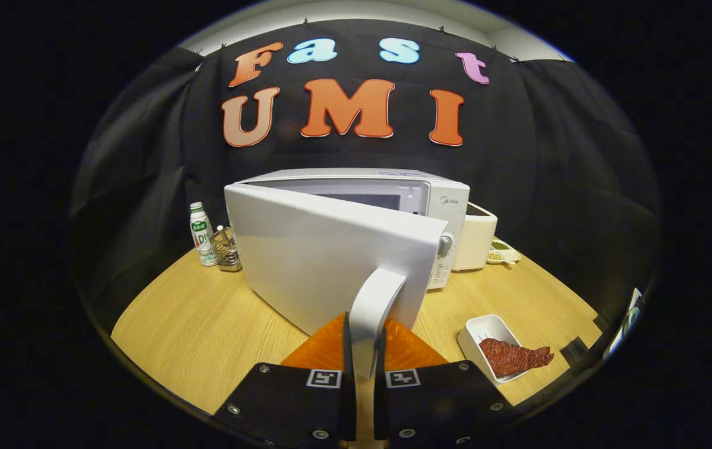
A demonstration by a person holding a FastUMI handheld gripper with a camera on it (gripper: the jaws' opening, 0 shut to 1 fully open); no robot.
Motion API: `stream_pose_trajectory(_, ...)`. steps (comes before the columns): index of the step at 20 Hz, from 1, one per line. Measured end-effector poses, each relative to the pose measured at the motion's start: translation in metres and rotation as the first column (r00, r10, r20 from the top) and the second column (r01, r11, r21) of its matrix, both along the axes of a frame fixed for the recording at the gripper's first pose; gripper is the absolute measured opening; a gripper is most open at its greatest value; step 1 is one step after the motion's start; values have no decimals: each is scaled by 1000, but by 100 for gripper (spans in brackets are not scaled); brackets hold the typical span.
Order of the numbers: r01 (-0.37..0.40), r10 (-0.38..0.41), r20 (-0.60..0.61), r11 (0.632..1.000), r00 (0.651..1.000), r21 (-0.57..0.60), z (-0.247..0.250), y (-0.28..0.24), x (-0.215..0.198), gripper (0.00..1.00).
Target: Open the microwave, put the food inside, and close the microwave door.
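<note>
Gripper view: we find the gripper [365,349] at bottom centre, its 2 fingers closed tight on the door handle [373,312] of the microwave [418,206]. The door [324,262] stands partly open at frame centre. The food [513,357], a reddish slab, lies in a white tray [477,330] on the wooden table [206,318], lower right of the fingers. We note a bottle [201,234] at mid-left.

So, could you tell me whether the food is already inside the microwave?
No, the food lies in its white tray on the table, beside the gripper shut on the door handle of the microwave.
</note>
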State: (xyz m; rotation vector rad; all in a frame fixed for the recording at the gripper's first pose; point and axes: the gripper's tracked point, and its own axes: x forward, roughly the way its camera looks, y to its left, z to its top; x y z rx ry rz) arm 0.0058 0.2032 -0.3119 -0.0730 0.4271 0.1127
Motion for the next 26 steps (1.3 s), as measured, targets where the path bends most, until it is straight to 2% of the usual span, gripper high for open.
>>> stream_pose_trajectory(4, -22, 22, -9, 1000, 1000, 5, 2, 31, -31, 12)
stream_pose_trajectory(7, -66, 66, -12, 998, 998, -5, 3, 62, -54, 14)
stream_pose_trajectory(14, -258, 258, -19, 966, 966, -7, 12, 150, -125, 16)
stream_pose_trajectory(18, -394, 394, -27, 919, 918, 29, 15, 200, -159, 17)
stream_pose_trajectory(19, -433, 435, -33, 900, 900, 55, 18, 211, -170, 22)
stream_pose_trajectory(20, -460, 463, -37, 885, 886, 69, 21, 217, -177, 32)
stream_pose_trajectory(23, -514, 516, -12, 855, 857, 74, 41, 219, -188, 78)
stream_pose_trajectory(25, -523, 524, 8, 848, 852, 81, 56, 210, -188, 93)
stream_pose_trajectory(26, -520, 522, 10, 849, 853, 91, 59, 203, -186, 96)
